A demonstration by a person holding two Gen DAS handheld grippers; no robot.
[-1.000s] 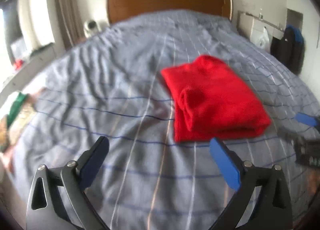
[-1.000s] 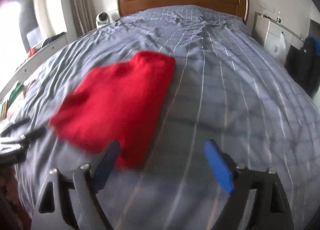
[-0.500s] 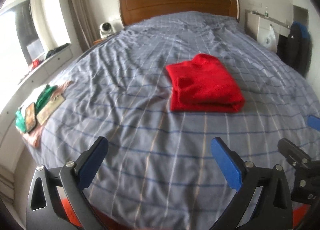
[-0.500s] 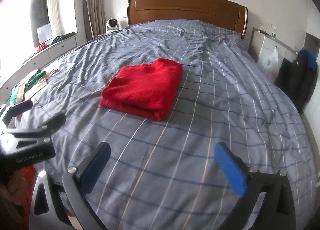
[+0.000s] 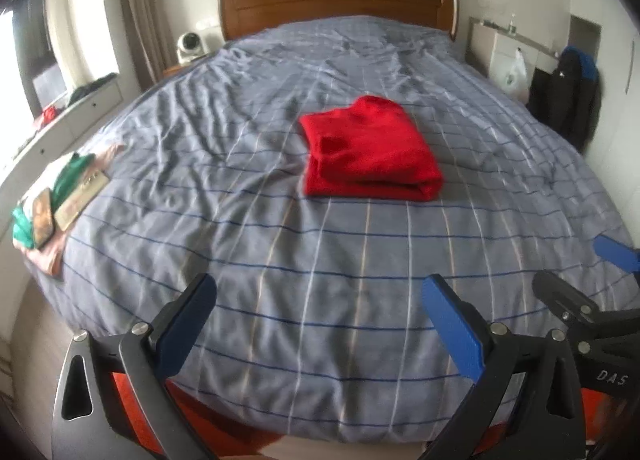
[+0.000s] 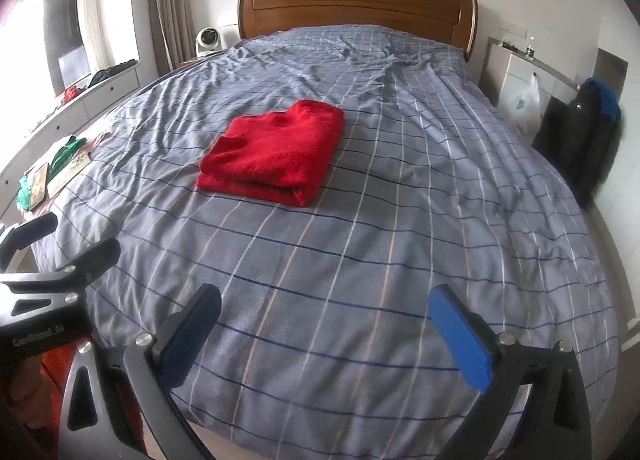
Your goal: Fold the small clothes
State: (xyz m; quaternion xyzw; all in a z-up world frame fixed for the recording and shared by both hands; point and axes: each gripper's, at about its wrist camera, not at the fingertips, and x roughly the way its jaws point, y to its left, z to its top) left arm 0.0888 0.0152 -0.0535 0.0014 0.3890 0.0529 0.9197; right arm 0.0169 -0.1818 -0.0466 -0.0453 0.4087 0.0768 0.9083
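Both tools had drawn back from the red garment since a second earlier, when it lay close beyond their blue pads; now it sat well away, up the bed, and far more of the room showed.

Nearest, the left tool (image 5: pixel 318 320) hung over the foot of the bed (image 5: pixel 320 280), its two fingers spread wide with only the checked cover between them. The right tool (image 6: pixel 326 330) hung likewise beside it, two fingers as far apart as they went, gripping nothing. Each appeared at the edge of the other's view.

Beyond the tools, one red garment (image 5: pixel 370 150), folded into a neat rectangle with its folded edge toward the foot, lay alone near the middle of the bed, touched by neither tool.

Left of the garment, at the bed's edge, lay a small pile of clothes (image 5: pixel 48 200), green and pink, with a phone (image 5: pixel 42 216) on top.

Farther off, past the garment, stood one wooden headboard (image 6: pixel 356 4), one small white fan (image 6: pixel 208 40) to its left, and, to the right of the bed, one white bag (image 6: pixel 520 104) and one dark jacket (image 6: pixel 584 132) hanging.
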